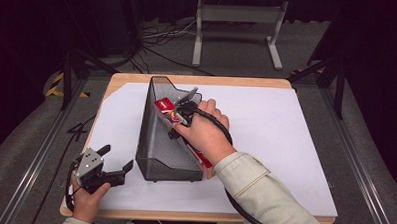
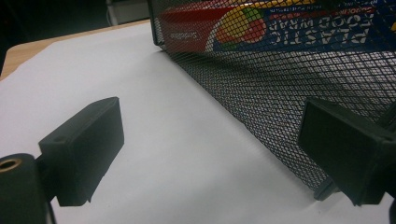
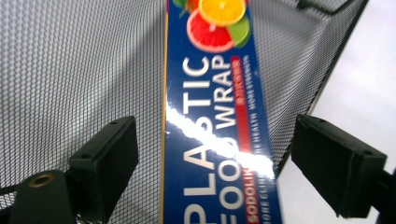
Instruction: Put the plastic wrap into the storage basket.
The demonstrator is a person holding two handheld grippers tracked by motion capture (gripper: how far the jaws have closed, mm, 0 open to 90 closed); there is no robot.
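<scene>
A black wire-mesh holder [image 1: 155, 145] stands on the white sheet, tall at the far end and low at the near end. A long blue and red box of plastic food wrap [image 1: 164, 106] lies inside it along the right wall. My right gripper [image 1: 178, 122] reaches down into the holder over the box. In the right gripper view its jaws [image 3: 219, 156] stand open on either side of the box [image 3: 212, 116] without touching it. My left gripper [image 1: 113, 165] rests open at the near left, beside the holder's low end [image 2: 261, 98], with nothing between its jaws [image 2: 210, 149].
A white sheet [image 1: 265, 139] covers most of the wooden table [image 1: 197, 80]. Bare sheet lies to the right and left of the holder. A grey metal stand [image 1: 237, 16] and loose cables are on the floor beyond the far edge.
</scene>
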